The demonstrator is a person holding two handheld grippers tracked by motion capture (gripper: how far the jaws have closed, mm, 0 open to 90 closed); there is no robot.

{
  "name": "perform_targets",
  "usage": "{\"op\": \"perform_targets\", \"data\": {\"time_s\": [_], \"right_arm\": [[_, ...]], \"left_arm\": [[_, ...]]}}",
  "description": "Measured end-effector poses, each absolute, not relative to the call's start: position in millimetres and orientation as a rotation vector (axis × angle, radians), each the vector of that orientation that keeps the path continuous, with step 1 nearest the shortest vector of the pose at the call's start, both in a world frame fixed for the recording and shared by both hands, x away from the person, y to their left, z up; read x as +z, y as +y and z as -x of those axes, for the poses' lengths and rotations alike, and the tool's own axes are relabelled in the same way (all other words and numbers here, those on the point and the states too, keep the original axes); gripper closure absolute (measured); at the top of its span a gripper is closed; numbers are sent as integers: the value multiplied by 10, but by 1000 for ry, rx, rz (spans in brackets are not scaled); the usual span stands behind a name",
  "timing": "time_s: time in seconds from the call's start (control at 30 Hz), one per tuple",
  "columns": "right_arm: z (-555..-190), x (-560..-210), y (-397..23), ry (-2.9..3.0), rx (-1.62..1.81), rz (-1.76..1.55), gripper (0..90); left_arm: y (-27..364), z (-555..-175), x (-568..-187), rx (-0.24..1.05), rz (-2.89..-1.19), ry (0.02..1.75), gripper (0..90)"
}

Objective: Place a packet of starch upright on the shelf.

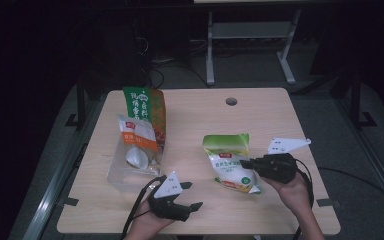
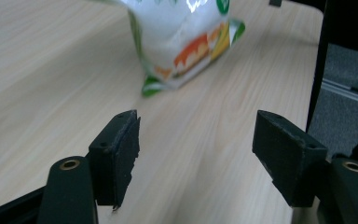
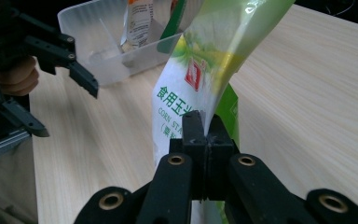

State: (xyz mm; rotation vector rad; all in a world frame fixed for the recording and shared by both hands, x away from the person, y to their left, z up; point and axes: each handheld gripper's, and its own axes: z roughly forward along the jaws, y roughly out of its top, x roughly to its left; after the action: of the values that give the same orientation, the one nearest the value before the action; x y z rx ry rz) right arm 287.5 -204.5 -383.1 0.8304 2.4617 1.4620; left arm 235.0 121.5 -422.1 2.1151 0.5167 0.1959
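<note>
1. Two claws at the near edge of the pale wooden counter (image 1: 190,112). Left claw (image 1: 190,196): released, jaws spread wide with nothing between them, turned toward the pouch.
2. Right claw (image 3: 204,128): clenched on one edge of the green-and-white plastic pouch of corn starch (image 1: 231,165), pads pinching the film flat.
3. Pouch: right of centre on the counter, held by the right claw, well apart from the tub; whether its lower end rests on the wood I cannot tell.
4. Clear plastic tub (image 1: 125,176): left of centre, farther off, holding two packets already, a white-and-orange packet (image 1: 137,142) and a tall green-and-orange packet (image 1: 145,107) behind it.
5. Progress, as judged: two packets stowed, pouch gripped but not yet carried over; transfer into the tub and release remain.
</note>
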Motion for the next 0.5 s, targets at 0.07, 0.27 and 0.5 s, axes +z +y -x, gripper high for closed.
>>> {"op": "perform_targets", "data": {"time_s": [0.07, 0.27, 0.5], "right_arm": [[-2870, -3839, -2062, 2470, 1455, -822, 889], [-2867, -3881, -2117, 2503, 1448, -807, 887], [-2876, -3911, -2115, 2513, 1450, -789, 886]], "left_arm": [[1099, -2409, -4209, 191, -2111, 517, 323], [853, -2671, -4200, 168, -2111, 549, 343], [720, -2894, -4202, 126, -2098, 592, 397]]}}
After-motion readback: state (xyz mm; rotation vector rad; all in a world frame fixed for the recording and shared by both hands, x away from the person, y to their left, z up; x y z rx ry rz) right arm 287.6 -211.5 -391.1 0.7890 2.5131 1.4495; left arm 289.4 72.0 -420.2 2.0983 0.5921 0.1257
